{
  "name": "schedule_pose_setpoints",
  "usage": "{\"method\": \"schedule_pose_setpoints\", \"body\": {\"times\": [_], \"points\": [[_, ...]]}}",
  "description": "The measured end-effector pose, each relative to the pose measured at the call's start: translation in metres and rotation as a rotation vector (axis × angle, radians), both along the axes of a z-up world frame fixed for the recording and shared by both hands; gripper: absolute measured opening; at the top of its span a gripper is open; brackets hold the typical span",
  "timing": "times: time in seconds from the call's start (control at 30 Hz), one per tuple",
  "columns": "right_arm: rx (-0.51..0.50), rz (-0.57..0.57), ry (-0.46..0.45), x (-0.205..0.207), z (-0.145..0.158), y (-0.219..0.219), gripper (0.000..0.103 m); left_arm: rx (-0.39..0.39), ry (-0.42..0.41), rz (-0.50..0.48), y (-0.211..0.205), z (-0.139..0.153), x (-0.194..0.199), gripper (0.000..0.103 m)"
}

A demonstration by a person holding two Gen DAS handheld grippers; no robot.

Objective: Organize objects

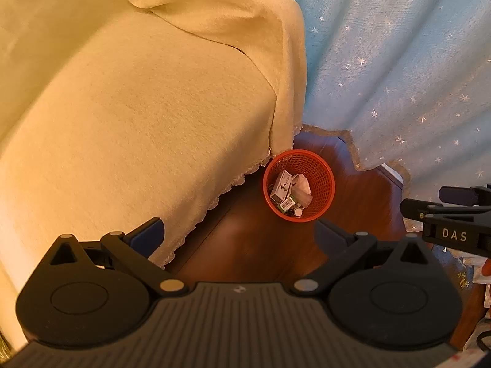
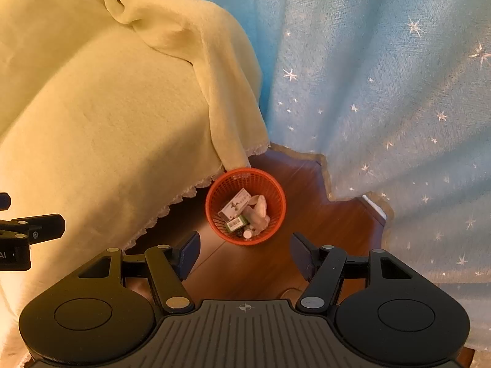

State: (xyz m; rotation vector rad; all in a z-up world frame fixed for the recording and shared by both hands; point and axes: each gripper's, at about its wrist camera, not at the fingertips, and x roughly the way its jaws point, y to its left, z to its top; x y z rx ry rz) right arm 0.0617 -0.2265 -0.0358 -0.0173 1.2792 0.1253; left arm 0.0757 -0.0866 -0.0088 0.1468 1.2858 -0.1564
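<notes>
An orange mesh bin (image 1: 322, 181) stands on the wooden floor by the corner of the bed. It holds a white box (image 1: 282, 185), a crumpled tissue (image 1: 302, 187), a small green box and a little bottle. It also shows in the right wrist view (image 2: 273, 196). My left gripper (image 1: 239, 234) is open and empty, held high above the floor just short of the bin. My right gripper (image 2: 245, 256) is open and empty, also high above the bin's near side. The right gripper shows at the right edge of the left wrist view (image 1: 445, 214).
A bed under a pale yellow blanket (image 1: 122, 107) fills the left side. A blue curtain with white stars (image 1: 399, 76) hangs at the right and behind the bin. Brown wooden floor (image 1: 245, 251) lies between them.
</notes>
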Motion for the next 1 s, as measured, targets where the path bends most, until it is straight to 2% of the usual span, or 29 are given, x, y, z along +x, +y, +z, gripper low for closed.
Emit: {"method": "schedule_pose_setpoints", "body": {"times": [0.83, 1.0], "points": [[0.0, 0.009, 0.005, -0.001, -0.003, 0.004, 0.062, 0.002, -0.02, 0.02, 0.008, -0.003, 0.001, 0.102], [-0.003, 0.013, 0.006, -0.002, -0.004, 0.005, 0.062, -0.016, -0.02, 0.032, 0.012, -0.003, 0.001, 0.102]]}}
